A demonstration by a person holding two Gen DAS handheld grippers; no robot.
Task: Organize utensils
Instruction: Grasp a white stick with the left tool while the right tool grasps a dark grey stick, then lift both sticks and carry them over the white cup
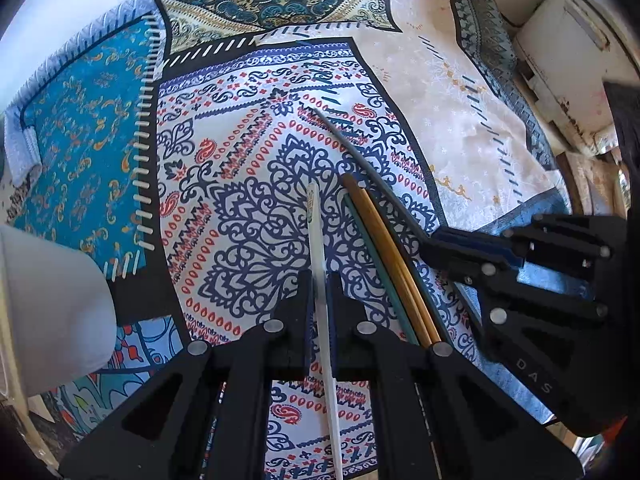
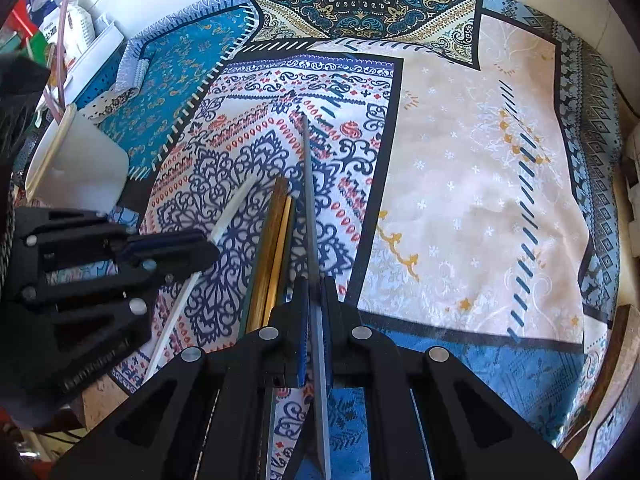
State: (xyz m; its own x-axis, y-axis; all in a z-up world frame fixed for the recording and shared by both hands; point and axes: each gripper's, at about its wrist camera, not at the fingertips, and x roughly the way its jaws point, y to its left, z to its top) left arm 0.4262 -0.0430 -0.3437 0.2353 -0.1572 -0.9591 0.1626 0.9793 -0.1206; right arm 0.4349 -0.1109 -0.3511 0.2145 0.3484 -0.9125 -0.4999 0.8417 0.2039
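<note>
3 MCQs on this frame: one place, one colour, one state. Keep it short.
1. Where is the white cup relative to the sticks?
A. Far right
B. Left
C. On top of them

2. What colour is the stick in the left hand-held gripper?
A. White
B. Red
C. Black

3. What state is the right hand-held gripper in?
A. Open, empty
B. Shut on a grey stick
C. Out of view

Answers:
1 B, the cup stands at the left edge in both views.
2 A, a white stick runs between its fingers.
3 B, its pads clamp the grey stick.
</note>
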